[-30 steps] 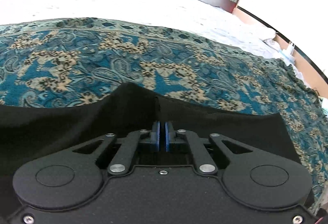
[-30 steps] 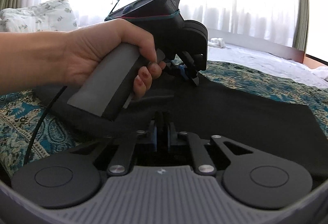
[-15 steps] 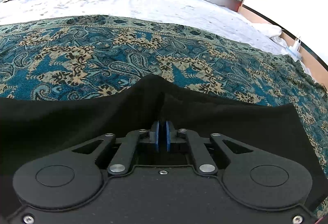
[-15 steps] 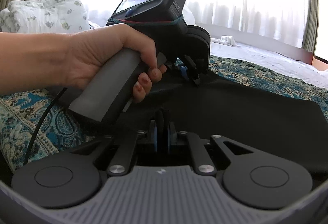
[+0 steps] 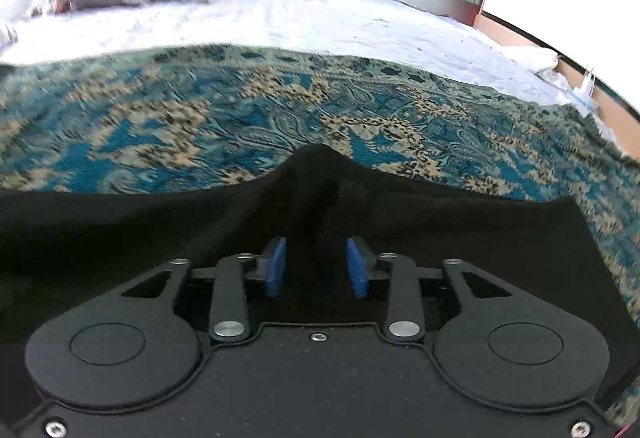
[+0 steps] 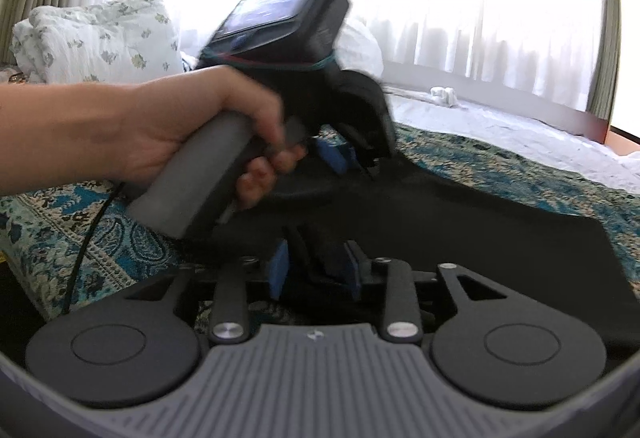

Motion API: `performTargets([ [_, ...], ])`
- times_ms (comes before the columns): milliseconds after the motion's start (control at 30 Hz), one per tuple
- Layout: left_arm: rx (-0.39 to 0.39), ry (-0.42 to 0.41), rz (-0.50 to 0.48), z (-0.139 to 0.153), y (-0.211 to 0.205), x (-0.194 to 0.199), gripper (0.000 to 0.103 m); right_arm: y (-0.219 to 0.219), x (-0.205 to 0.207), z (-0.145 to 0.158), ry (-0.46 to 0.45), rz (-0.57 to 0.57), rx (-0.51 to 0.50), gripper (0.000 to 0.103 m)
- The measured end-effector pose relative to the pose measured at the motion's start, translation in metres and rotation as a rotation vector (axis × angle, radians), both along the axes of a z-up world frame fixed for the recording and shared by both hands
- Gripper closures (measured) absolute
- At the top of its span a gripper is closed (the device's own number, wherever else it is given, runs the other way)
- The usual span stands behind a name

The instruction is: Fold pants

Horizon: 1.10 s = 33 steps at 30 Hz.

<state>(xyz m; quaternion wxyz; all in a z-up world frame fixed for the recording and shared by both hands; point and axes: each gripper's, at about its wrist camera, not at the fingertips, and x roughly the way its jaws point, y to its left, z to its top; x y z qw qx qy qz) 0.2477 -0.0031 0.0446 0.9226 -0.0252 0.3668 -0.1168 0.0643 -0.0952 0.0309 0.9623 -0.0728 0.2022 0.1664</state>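
I work over a bed covered with a teal paisley blanket, in a bright room with white curtains. Nearest to me, in the left wrist view, my left gripper has its blue pads apart, with black cloth lying between them and not pinched. The black pants lie on the blanket directly in front, and a small peak of the fabric stands up just beyond the fingertips. In the right wrist view, my right gripper also has its pads separated, with a fold of the pants between them. Beyond it the left hand holds the grey handle of the left gripper, blurred, over the pants. Farther away lie the white sheet and pillows.
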Motion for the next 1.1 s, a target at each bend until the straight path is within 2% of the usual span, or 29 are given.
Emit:
performTargets([
  [67, 0.015, -0.021, 0.018, 0.003, 0.006, -0.013, 0.059, -0.005, -0.005, 0.004, -0.011, -0.024, -0.006, 0.046],
  [133, 0.019, -0.043, 0.033, 0.006, 0.013, -0.03, 0.048, -0.01, -0.009, 0.007, -0.023, -0.056, -0.015, 0.043],
  [200, 0.024, -0.078, 0.043, 0.008, 0.023, -0.052, 0.023, -0.016, -0.012, 0.009, -0.035, -0.092, -0.024, 0.038],
  [267, 0.033, -0.12, 0.074, 0.011, 0.036, -0.075, 0.007, -0.022, -0.013, 0.01, -0.043, -0.129, -0.035, 0.032],
  [300, 0.037, -0.149, 0.101, 0.011, 0.045, -0.087, 0.004, -0.025, -0.013, 0.01, -0.047, -0.147, -0.042, 0.028],
  [400, 0.058, -0.219, 0.198, 0.012, 0.072, -0.115, 0.001, -0.033, -0.012, 0.01, -0.051, -0.188, -0.069, 0.019],
  [500, 0.061, -0.243, 0.295, 0.013, 0.107, -0.131, 0.001, -0.038, -0.01, 0.01, -0.068, -0.221, -0.097, 0.011],
  [700, 0.006, -0.2, 0.585, 0.004, 0.185, -0.137, 0.001, -0.047, -0.011, 0.008, -0.093, -0.278, -0.136, 0.009],
  [800, -0.009, -0.182, 0.694, -0.005, 0.21, -0.134, 0.001, -0.052, -0.008, 0.006, -0.08, -0.3, -0.14, 0.009],
  [967, -0.139, -0.11, 0.76, -0.019, 0.241, -0.114, 0.001, -0.062, 0.002, 0.007, -0.038, -0.329, -0.094, 0.007],
  [1100, -0.14, -0.113, 0.762, -0.022, 0.246, -0.101, 0.001, -0.065, 0.015, 0.01, 0.019, -0.333, 0.019, 0.004],
])
